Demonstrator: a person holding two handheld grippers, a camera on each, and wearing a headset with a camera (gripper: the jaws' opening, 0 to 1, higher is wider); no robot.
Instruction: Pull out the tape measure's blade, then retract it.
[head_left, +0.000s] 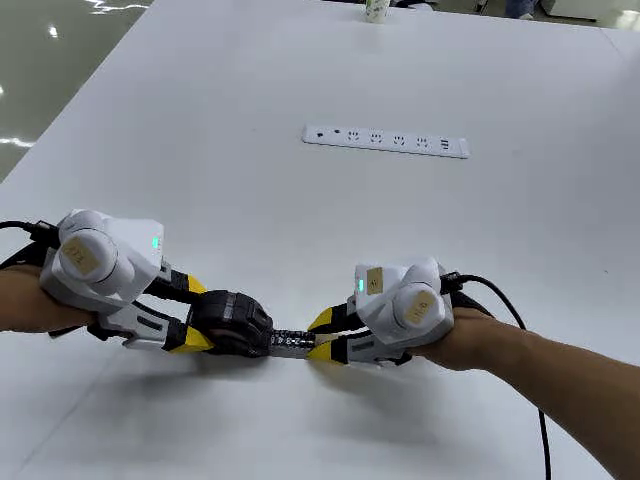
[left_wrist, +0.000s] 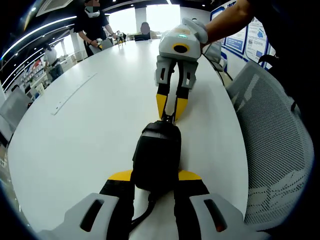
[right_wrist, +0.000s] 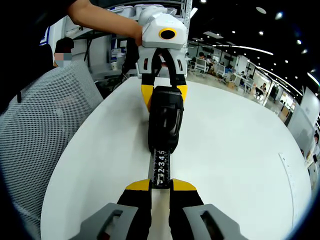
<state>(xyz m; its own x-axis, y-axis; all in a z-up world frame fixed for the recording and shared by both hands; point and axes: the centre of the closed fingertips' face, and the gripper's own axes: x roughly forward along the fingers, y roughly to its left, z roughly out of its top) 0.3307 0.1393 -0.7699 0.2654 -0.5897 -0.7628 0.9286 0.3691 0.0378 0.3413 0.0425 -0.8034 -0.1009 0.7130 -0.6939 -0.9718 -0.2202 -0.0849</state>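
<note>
Tape measure (head_left: 232, 322), a black, rounded case of matte plastic, lies on its side directly between the yellow-tipped jaws of the left gripper (head_left: 205, 313), which are clamped on its two flat flanks with the case mouth pointing away from that gripper, toward the other one. From the mouth a short length of blade (head_left: 290, 341) runs straight across to the right gripper (head_left: 320, 336): a thin, stiff steel strip, dark-faced with pale printed numerals, its long axis in line with both grippers. In the right gripper view the blade (right_wrist: 161, 170) comes in dead ahead between that gripper's own tips (right_wrist: 161, 185), whose jaws are pinched almost together on its free end, with the case (right_wrist: 166, 117) just beyond and the left gripper (right_wrist: 164, 92) behind it. The left gripper view gives the mirror of this: case (left_wrist: 156, 157) right in front of the own tips (left_wrist: 155, 176), right gripper (left_wrist: 171, 107) facing it a little farther on. So the coming pull, as I judge it, runs along that shared line, the right gripper drawing straight back from the case while the left anchors it. Under both grippers is the smooth, glossy white table (head_left: 300, 200); well ahead of them lies a long white plastic power strip (head_left: 385, 140).
</note>
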